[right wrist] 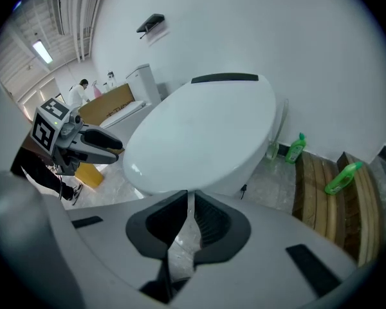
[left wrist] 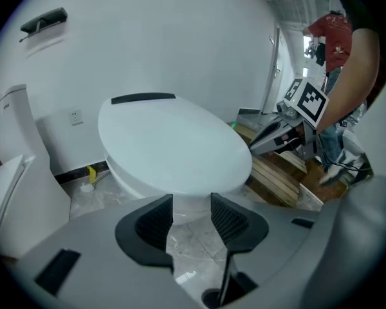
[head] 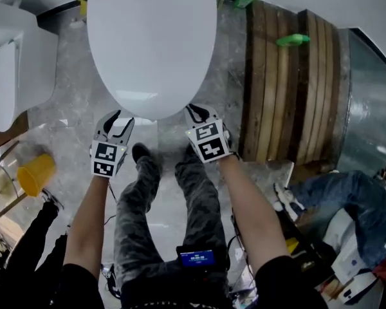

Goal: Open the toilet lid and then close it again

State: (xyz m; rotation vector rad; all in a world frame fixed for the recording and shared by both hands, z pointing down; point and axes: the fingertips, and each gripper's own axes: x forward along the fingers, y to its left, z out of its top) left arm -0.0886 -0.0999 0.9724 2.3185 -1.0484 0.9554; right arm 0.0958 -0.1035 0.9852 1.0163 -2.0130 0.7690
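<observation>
Lid down, both claws at its front edge, nothing gripped.

Lid (head: 151, 44) lies flat on the bowl, closed, straight ahead of me. My left claw (head: 120, 121) hangs just off the front rim with its jaws apart and only floor (head: 71, 95) between them. My right claw (head: 194, 112) is at the rim's other side, jaws pinched almost together and empty. I can't tell whether either tip touches the rim. My read is that the lift hasn't begun, so both open and close are left, though a lid already reclosed would look the same. A second toilet (head: 13, 63) is on the left, and planks (head: 276, 89) with green bottles (head: 293, 40) are on the right.
</observation>
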